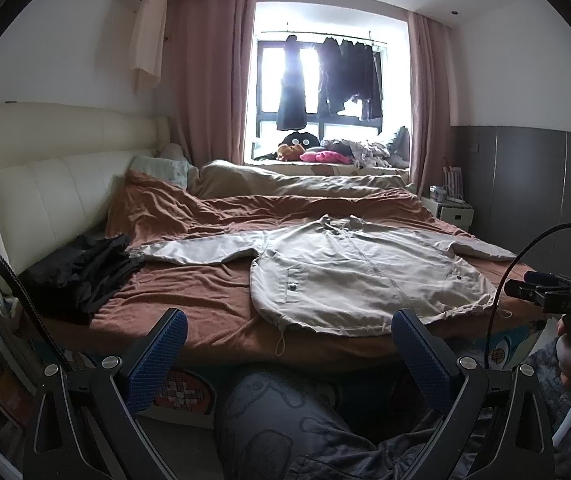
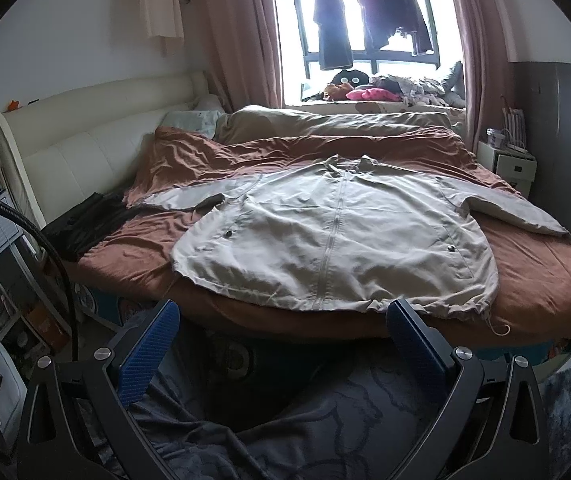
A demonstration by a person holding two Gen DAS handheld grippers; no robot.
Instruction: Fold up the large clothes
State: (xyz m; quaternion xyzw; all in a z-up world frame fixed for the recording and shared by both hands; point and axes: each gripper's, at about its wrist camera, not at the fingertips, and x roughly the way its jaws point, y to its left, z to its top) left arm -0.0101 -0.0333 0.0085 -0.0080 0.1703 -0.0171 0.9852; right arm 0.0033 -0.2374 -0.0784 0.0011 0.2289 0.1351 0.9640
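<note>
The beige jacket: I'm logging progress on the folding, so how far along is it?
Done: the beige jacket lies spread flat, front up, sleeves out, on the brown bedspread. In hand: nothing; the left gripper and right gripper are open, short of the hem. Left: every fold. A dark garment lies beside it.

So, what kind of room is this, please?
A home bedroom, most likely: a wide bed with a padded headboard, a beige jacket spread on it, and clothes drying at the window.

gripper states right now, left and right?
Left gripper: open, empty, short of the beige jacket.
Right gripper: open, empty, near the jacket's hem.
</note>
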